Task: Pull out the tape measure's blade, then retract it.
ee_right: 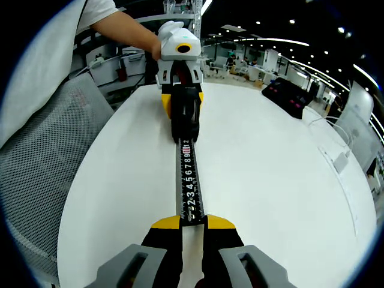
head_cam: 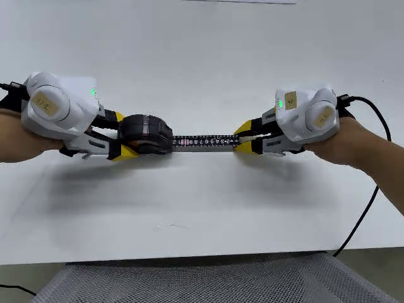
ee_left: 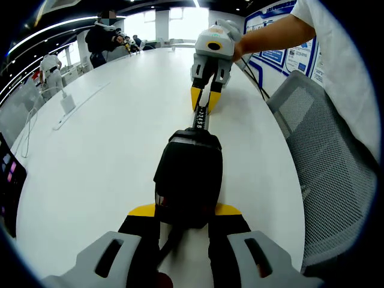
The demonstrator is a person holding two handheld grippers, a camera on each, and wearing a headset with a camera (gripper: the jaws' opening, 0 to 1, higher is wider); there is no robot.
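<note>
The black tape measure case (head_cam: 146,134) sits just above the white table, held between the yellow-tipped fingers of my left gripper (head_cam: 120,135), which is shut on it; the case (ee_left: 189,176) looms large in the left gripper view. A short length of black blade (head_cam: 203,141) with white numbers runs from the case to my right gripper (head_cam: 243,137), which is shut on the blade's end. In the right gripper view the blade (ee_right: 189,183) stretches from my right gripper (ee_right: 193,223) to the case (ee_right: 184,114). The left gripper view has the right gripper (ee_left: 205,99) at the blade's far end.
The white table (head_cam: 202,57) stretches wide behind and in front of both grippers. A grey mesh chair (head_cam: 208,281) stands at the table's near edge. A black cable (head_cam: 372,189) trails from the right gripper off the table's edge. Small items (ee_left: 63,102) lie far off on the table.
</note>
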